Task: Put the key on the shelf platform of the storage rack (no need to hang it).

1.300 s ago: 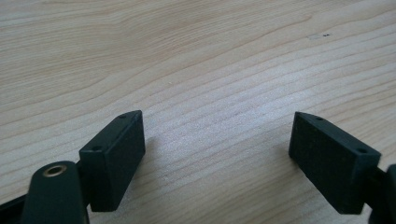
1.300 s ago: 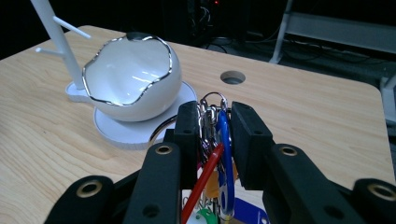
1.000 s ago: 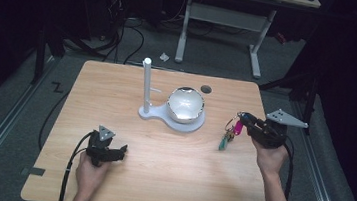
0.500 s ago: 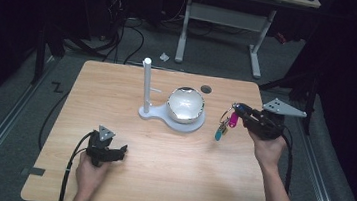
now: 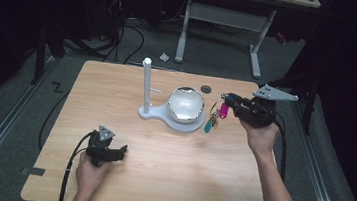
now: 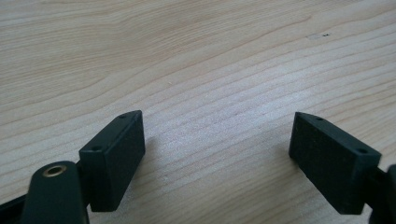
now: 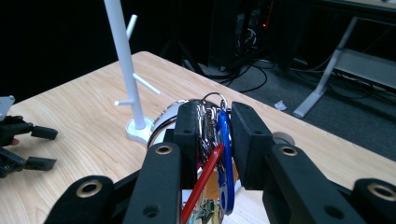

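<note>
My right gripper (image 5: pixel 228 98) is shut on a ring of keys with pink, teal and orange tags (image 5: pixel 216 116), held in the air just right of the shiny metal bowl (image 5: pixel 185 104). In the right gripper view the key ring (image 7: pixel 211 122) is pinched between the jaws, with blue and red tags hanging below. The white peg stand (image 5: pixel 145 84) rises left of the bowl on a shared white base; its pegs (image 7: pixel 140 84) stick out sideways. My left gripper (image 5: pixel 121 153) rests low at the table's front left, open, with bare wood (image 6: pixel 215 84) between its jaws.
A small dark round hole (image 5: pixel 206 89) sits in the tabletop behind the bowl. Beyond the table's far edge stand a white desk frame (image 5: pixel 255 48) and floor cables (image 5: pixel 123 34). The left gripper (image 7: pixel 25 144) shows far off in the right gripper view.
My right gripper has risen and shifted left toward the bowl and stand, carrying the keys with it. The left gripper has stayed put.
</note>
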`<state>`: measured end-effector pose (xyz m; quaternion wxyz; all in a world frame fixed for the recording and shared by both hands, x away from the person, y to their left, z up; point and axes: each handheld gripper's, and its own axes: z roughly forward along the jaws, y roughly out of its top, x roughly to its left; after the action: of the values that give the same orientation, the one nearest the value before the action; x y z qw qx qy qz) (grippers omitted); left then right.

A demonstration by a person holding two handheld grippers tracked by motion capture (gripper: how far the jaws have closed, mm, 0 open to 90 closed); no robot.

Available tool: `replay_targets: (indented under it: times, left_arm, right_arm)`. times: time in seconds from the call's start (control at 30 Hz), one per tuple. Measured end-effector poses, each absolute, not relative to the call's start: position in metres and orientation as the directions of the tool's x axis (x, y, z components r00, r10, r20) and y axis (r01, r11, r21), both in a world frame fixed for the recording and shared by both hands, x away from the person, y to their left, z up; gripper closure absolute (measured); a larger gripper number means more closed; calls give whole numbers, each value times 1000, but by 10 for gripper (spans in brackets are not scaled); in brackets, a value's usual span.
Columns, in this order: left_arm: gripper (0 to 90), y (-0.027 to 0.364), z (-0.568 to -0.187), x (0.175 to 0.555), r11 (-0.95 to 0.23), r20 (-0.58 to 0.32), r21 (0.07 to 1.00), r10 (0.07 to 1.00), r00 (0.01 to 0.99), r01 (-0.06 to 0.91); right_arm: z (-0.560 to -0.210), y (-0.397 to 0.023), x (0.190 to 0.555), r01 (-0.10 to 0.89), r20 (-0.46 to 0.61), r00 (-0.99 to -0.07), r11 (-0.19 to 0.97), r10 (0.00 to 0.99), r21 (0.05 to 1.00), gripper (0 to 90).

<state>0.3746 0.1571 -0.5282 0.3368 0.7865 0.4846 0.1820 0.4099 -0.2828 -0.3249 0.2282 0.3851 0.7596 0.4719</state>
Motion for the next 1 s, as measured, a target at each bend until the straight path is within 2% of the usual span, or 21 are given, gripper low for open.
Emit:
replay_targets:
  times: [1.0]
  left_arm:
    - [188, 157, -528, 375, -305, -41, 705, 884, 466, 640]
  right_arm:
    - [-294, -228, 468, 410, 24, -660, 333, 751, 849, 738]
